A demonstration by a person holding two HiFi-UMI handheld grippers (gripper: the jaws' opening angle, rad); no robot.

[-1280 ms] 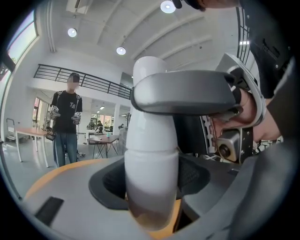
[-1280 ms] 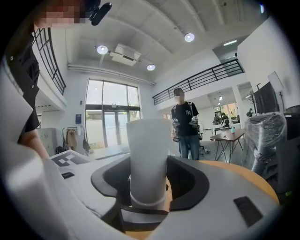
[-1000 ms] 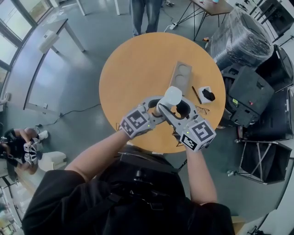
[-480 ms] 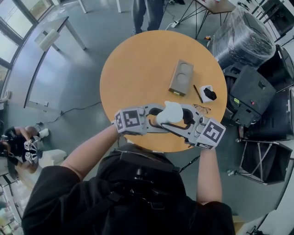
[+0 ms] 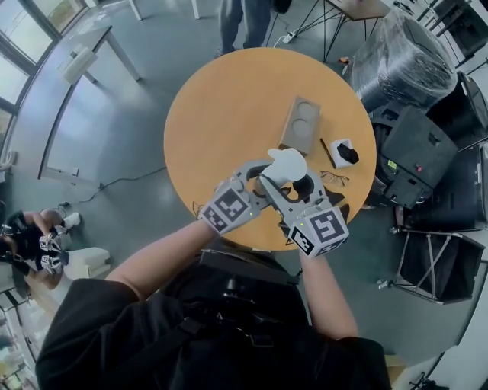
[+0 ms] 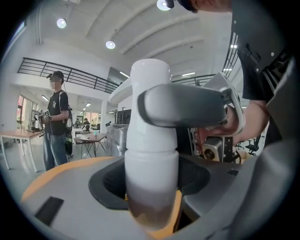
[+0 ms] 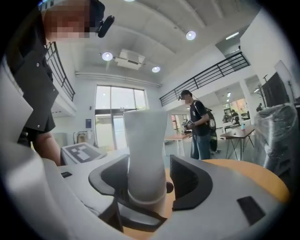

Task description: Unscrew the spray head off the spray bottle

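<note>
Vs. half a sec. ago: L tool [image 5: 258,181] and R tool [image 5: 290,184] no longer lie in one line along the near rim. Both rear ends have swung back toward the rim, and the spray bottle [image 5: 286,164] is farther in over the counter [image 5: 221,99], nearer the tray [image 5: 299,126]. L tool: pinching the bottle body, grip unchanged. Spray bottle: upright betw. both tools; whether its base touches the top cannot be told. R tool: jaws have just been opening and stand spread; spray head [image 7: 145,140] is betw. them w/ a gap at one jaw. Counter: round, orange-brown top. On it, beyond the bottle: brown tray w/ two round recesses, dark pen [image 5: 326,155], small white box [image 5: 343,154], spectacles [image 5: 334,180] near the right rim. Room: grey floor [image 5: 114,137], grey tables [image 5: 80,65] at left, a person [image 5: 240,23] standing at the far side, plastic-wrapped bulk [image 5: 396,65] and black cases [image 5: 415,156] at right.
</note>
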